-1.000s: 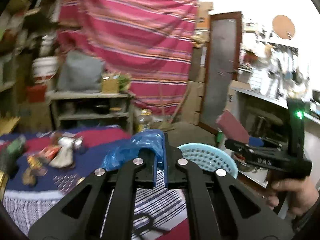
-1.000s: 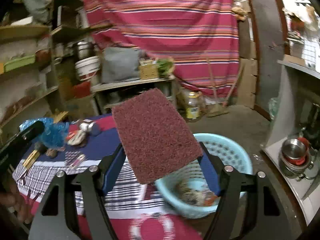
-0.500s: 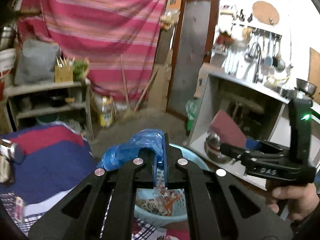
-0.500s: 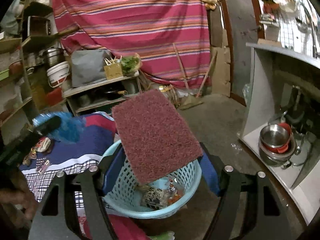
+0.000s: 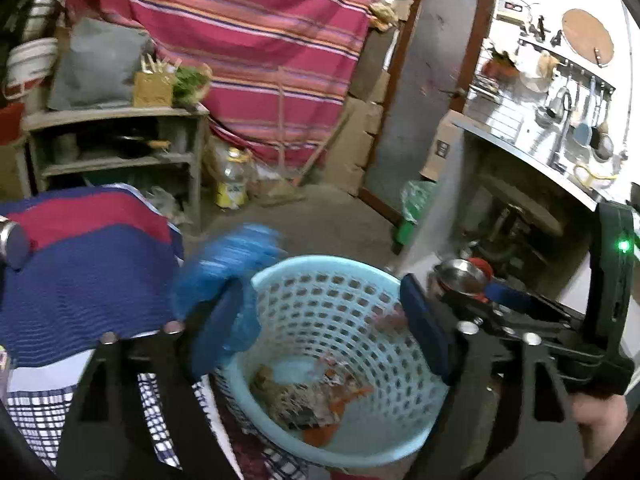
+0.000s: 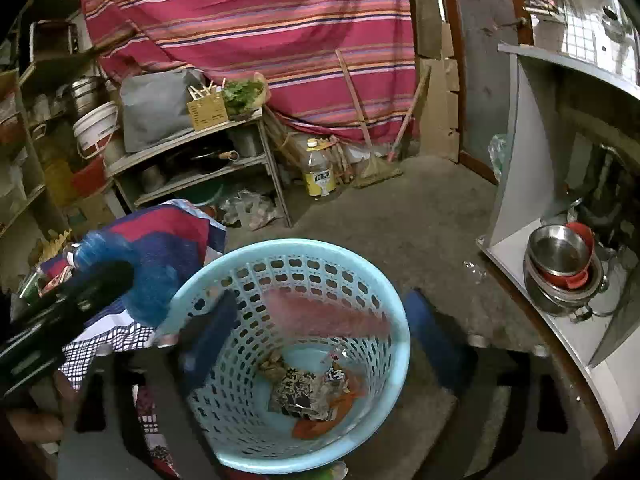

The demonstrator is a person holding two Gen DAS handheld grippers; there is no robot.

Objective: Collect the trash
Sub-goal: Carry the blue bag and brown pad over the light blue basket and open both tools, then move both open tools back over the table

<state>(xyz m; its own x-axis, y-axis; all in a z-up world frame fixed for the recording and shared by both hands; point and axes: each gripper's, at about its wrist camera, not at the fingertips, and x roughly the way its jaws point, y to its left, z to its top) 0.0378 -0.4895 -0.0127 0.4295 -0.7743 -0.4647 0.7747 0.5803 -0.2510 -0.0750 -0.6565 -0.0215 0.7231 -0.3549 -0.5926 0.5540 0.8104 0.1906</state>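
A light blue perforated basket [image 5: 280, 276] [image 6: 224, 276] stands on the floor below both grippers, with wrappers and scraps at its bottom. My left gripper [image 5: 324, 334] is open above the basket; a crumpled blue plastic bag [image 5: 224, 264] is blurred against its left finger at the basket's left rim, and shows in the right wrist view [image 6: 152, 288]. My right gripper [image 6: 320, 344] is open over the basket; a maroon scouring pad [image 6: 324, 316] is blurred in mid-air between its fingers, inside the basket mouth.
A cloth-covered table [image 5: 80, 264] lies left of the basket. A wooden shelf rack [image 6: 192, 160] and striped curtain [image 6: 248, 32] stand behind. A grey counter with steel bowls [image 6: 560, 264] is on the right. A yellow-labelled bottle [image 6: 318, 168] stands on the concrete floor.
Both grippers moved over the basket and opened. The maroon pad left the right gripper and is dropping into the basket. The blue bag came loose from the left gripper.
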